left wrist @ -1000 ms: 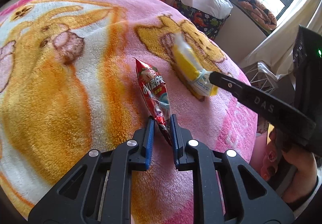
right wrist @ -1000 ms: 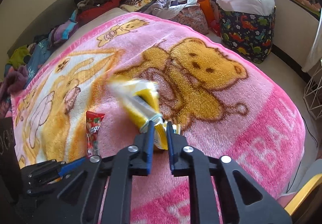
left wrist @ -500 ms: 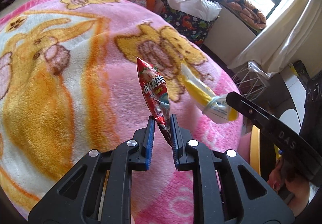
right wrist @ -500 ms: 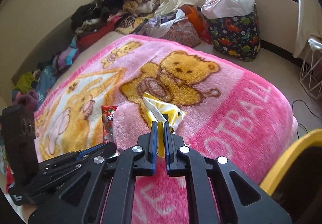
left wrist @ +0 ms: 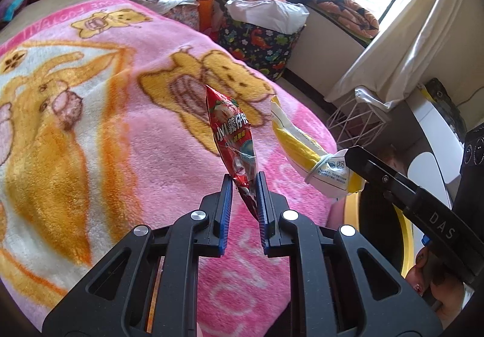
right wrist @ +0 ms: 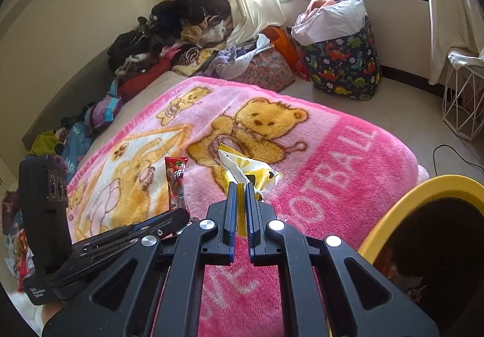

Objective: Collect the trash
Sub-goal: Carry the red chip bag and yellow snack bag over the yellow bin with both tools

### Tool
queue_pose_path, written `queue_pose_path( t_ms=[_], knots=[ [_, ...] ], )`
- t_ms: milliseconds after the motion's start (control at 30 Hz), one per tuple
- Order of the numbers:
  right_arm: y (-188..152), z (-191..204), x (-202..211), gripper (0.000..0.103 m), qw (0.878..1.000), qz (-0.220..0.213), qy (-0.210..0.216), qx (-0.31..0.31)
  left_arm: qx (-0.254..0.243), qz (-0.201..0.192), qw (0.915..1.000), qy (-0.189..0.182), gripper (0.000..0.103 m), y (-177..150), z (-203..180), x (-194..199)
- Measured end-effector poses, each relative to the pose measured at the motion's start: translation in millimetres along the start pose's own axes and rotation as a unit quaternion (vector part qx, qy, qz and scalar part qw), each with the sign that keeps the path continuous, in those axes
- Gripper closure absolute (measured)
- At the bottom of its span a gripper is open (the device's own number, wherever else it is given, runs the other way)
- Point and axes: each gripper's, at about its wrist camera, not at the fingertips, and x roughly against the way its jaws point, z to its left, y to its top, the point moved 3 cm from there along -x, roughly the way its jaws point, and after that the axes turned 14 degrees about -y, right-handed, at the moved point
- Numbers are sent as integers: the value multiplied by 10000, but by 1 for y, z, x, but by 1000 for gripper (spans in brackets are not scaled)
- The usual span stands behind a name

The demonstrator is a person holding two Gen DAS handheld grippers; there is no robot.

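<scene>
Left gripper (left wrist: 244,178): I have it clamped on the red wrapper (left wrist: 234,137), lifted above the blanket (left wrist: 90,131).
Right gripper (right wrist: 241,185): I have it pinched on the yellow wrapper (right wrist: 245,170), off the blanket, near the yellow-rimmed bin (right wrist: 423,191).

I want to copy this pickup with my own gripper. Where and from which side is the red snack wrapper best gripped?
Grip the red snack wrapper at its flat crimped bottom end, coming from below with the pads on its two broad faces, as the left gripper does. That end is thin and flat; the puffier middle would probably slip or crumple.
</scene>
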Motion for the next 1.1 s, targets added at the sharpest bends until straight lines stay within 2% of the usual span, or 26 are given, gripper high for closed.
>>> queue_pose_path(
  t_ms=[600,1100],
  knots=[
    [-10,-56,53,99,9978,-334,-235,-527,-434,106,9986,-281,92,-9,-51,-8],
    [-31,-123,92,99,9899,-489,-654,-1155,-1001,408,9922,-624,92,-28,-112,-29]
  ],
)
